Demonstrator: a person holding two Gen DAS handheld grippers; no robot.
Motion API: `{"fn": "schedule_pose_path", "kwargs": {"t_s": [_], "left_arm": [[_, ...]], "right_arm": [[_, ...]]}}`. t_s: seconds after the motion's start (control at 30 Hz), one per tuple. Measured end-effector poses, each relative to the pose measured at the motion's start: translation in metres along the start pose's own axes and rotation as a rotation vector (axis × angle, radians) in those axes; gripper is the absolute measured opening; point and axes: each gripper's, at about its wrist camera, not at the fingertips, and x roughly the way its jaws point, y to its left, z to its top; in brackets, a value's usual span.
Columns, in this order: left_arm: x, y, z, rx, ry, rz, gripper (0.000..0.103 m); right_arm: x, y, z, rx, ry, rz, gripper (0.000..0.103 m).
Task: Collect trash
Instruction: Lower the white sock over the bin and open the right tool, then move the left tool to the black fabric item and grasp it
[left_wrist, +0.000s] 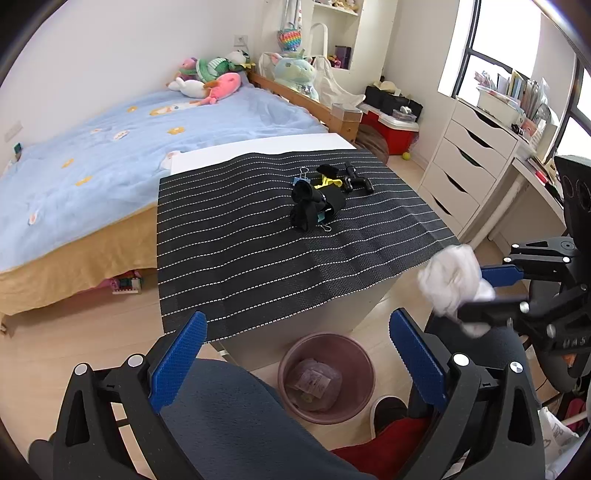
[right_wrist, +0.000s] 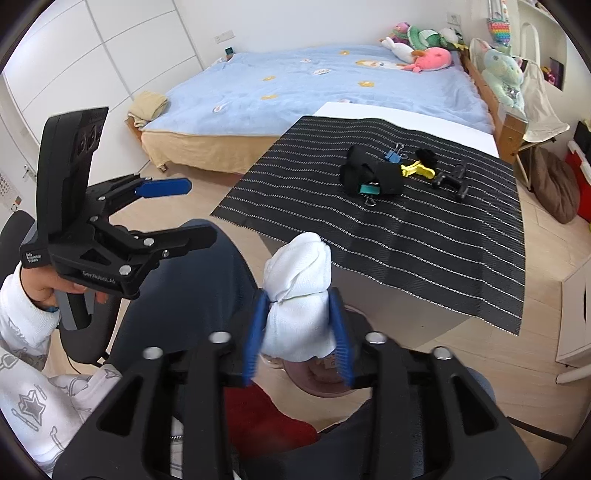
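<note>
Right gripper (right_wrist: 299, 332) hung over the pink wastebasket (left_wrist: 327, 373) on the floor, just off the near edge of the table (left_wrist: 258, 147), jaws apart part-way with the white crumpled tissue wad (right_wrist: 297, 295) between the blue pads; left pad visibly pinching the wad's waist, right pad touching its side, so likely clamped only loosely. Left gripper (left_wrist: 299, 354) empty, jaws wide apart, hovering near the basket above a dark-trousered knee. Basket already holding a wrapped scrap at its bottom. Risks judged from here: wad clinging to the ribbed left pad and failing to fall; wad dropping past the rim onto the floor or the red slipper (left_wrist: 384, 446) beside it if the gripper sat off-centre. Black cloth bundle (left_wrist: 314, 206), binder clips and yellow clip lay far off on the striped mat (left_wrist: 240, 240).
</note>
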Motion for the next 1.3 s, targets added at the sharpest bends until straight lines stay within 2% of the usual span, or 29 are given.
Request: {"fn": "schedule_pose_path", "kwargs": {"t_s": [0.03, 0.13, 0.3, 0.77, 1.3], "left_arm": [[0.000, 0.000, 0.000, 0.000, 0.000, 0.000, 0.095], [0.000, 0.000, 0.000, 0.000, 0.001, -0.001, 0.095], [0.002, 0.001, 0.000, 0.003, 0.005, 0.001, 0.095], [0.004, -0.006, 0.006, 0.014, 0.004, -0.009, 0.095], [0.022, -0.012, 0.056, 0.051, -0.020, -0.043, 0.095]], "right_arm": [[0.001, 0.001, -0.001, -0.004, 0.002, -0.008, 0.069], [0.002, -0.001, -0.002, 0.004, -0.001, -0.011, 0.087], [0.000, -0.011, -0.003, 0.039, -0.010, -0.027, 0.096], [-0.006, -0.036, -0.002, 0.112, -0.039, -0.067, 0.098], [-0.008, -0.069, 0.014, 0.152, -0.074, -0.110, 0.098]]}}
